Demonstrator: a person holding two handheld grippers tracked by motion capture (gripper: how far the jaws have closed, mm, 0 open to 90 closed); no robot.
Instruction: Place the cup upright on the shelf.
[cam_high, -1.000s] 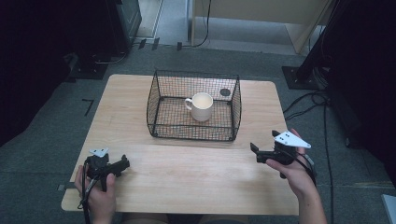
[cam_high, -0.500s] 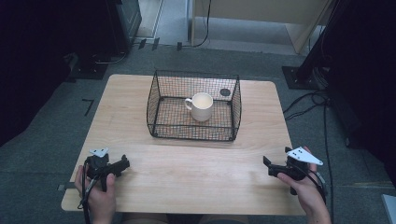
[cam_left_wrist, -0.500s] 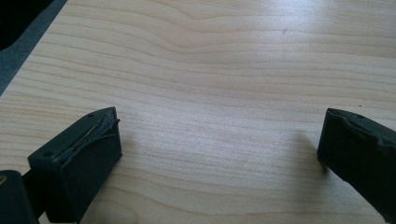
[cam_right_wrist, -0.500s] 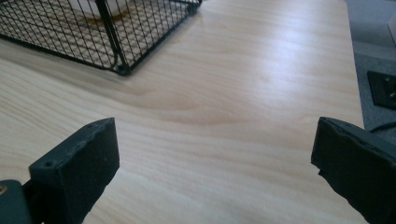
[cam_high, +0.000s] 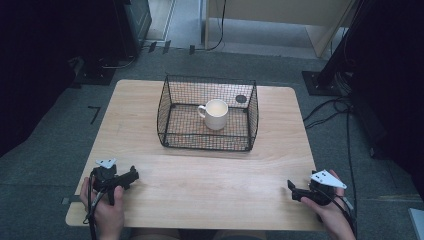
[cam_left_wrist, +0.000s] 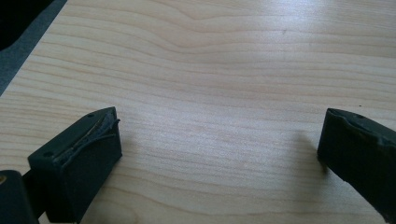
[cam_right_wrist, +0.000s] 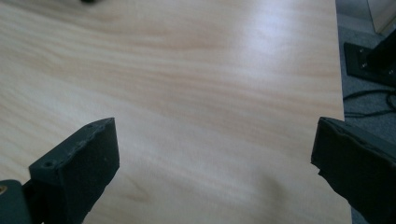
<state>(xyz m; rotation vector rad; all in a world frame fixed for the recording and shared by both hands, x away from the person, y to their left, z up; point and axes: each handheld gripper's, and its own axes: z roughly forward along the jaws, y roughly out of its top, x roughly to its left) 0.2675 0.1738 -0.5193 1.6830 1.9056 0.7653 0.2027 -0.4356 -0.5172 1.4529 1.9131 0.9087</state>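
Left gripper (cam_high: 131, 176) at near left of wooden table (cam_high: 210, 185), held in person's left hand (cam_high: 107, 212), jaws spread wide over bare wood, nothing between them. Right gripper (cam_high: 291, 189) at near right corner, in right hand (cam_high: 332, 217), grey plate on top, jaws likewise wide apart, empty, close to table's right edge. Farther off, mid-table toward far edge: black wire basket (cam_high: 172, 107). Inside it, white mug (cam_high: 216, 114), upright, handle to its left. Small dark round object (cam_high: 241, 99) at basket's far right corner; cannot tell what it is. Grey floor (cam_high: 70, 110) around table, cables (cam_high: 330, 107) on right.
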